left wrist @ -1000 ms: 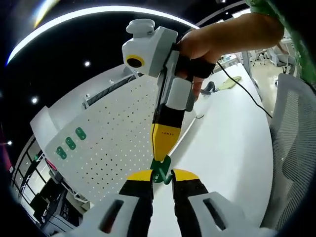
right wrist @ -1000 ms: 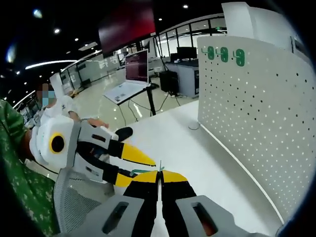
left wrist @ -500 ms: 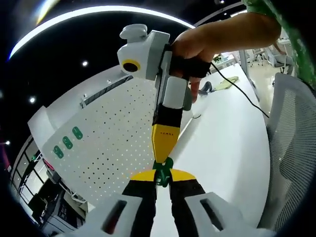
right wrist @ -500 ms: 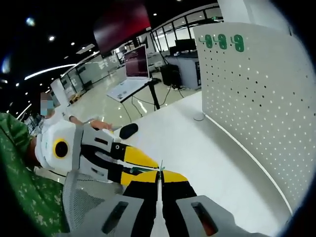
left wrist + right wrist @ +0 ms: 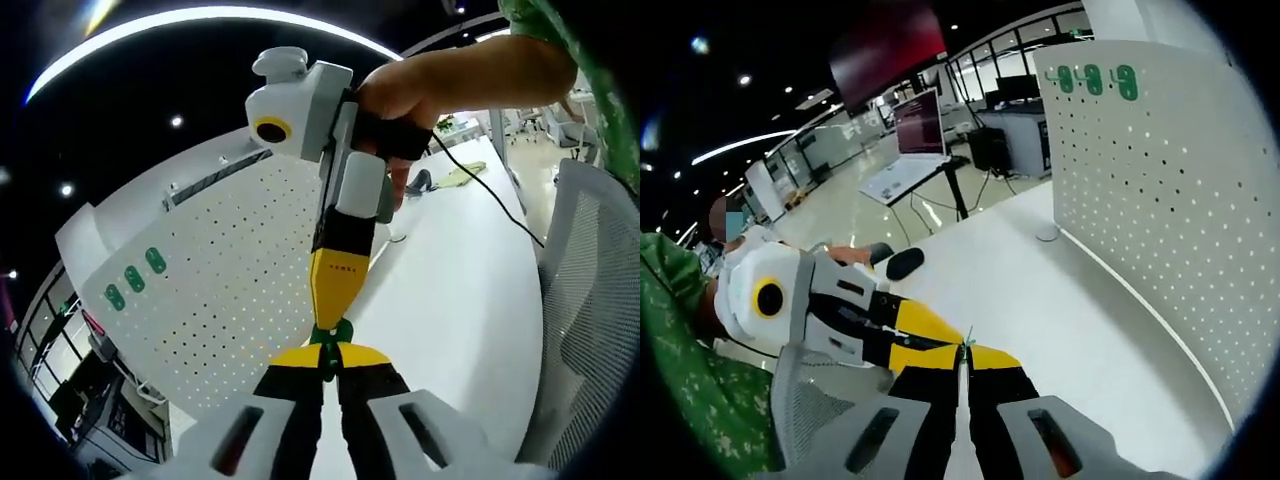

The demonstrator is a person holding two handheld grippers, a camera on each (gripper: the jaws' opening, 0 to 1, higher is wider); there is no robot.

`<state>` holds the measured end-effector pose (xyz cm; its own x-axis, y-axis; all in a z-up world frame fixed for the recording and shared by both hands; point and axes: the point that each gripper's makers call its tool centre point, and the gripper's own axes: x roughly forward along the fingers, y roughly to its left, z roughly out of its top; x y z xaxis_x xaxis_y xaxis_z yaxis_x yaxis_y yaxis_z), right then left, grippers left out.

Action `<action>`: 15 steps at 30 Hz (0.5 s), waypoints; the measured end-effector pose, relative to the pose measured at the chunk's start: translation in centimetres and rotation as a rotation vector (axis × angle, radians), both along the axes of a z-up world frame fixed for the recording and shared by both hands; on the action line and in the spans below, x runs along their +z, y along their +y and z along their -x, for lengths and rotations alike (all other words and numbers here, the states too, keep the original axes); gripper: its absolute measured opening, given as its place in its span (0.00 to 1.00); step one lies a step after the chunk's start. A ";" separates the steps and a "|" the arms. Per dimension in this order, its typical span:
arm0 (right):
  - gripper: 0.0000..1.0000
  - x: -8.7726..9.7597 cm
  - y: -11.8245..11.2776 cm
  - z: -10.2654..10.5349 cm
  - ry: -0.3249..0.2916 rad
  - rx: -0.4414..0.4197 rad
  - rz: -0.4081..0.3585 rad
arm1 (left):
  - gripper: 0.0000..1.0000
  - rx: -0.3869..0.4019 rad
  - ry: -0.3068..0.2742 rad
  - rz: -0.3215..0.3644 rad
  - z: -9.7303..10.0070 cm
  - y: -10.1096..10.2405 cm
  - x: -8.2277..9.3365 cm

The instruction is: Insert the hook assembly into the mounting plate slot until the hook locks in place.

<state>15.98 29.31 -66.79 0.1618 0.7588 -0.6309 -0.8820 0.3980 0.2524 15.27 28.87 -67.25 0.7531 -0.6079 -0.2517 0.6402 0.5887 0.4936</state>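
Jaws of both grippers closed on one green hook, above a white table.
Left gripper [image 5: 329, 357]: jaws pinched the green hook [image 5: 330, 338] from below; right gripper [image 5: 338, 300], held by a hand [image 5: 415, 95], met it tip to tip from above. Right gripper [image 5: 963, 353]: jaws drawn together on a thin green edge of the hook [image 5: 967, 340]. White pegboard [image 5: 1160, 210] stood upright on the table [image 5: 1040, 300], three green hooks [image 5: 1095, 80] near its top edge.
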 end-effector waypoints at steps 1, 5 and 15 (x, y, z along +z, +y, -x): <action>0.01 0.0 0.0 0.0 0.000 0.000 0.000 | 0.04 0.000 0.003 0.002 0.0 0.0 0.0; 0.01 0.2 0.0 -0.1 0.004 -0.008 -0.006 | 0.04 0.007 0.004 0.017 0.0 0.0 0.1; 0.01 0.4 0.2 -0.3 -0.018 -0.017 -0.019 | 0.03 0.042 0.067 0.103 -0.1 0.1 0.2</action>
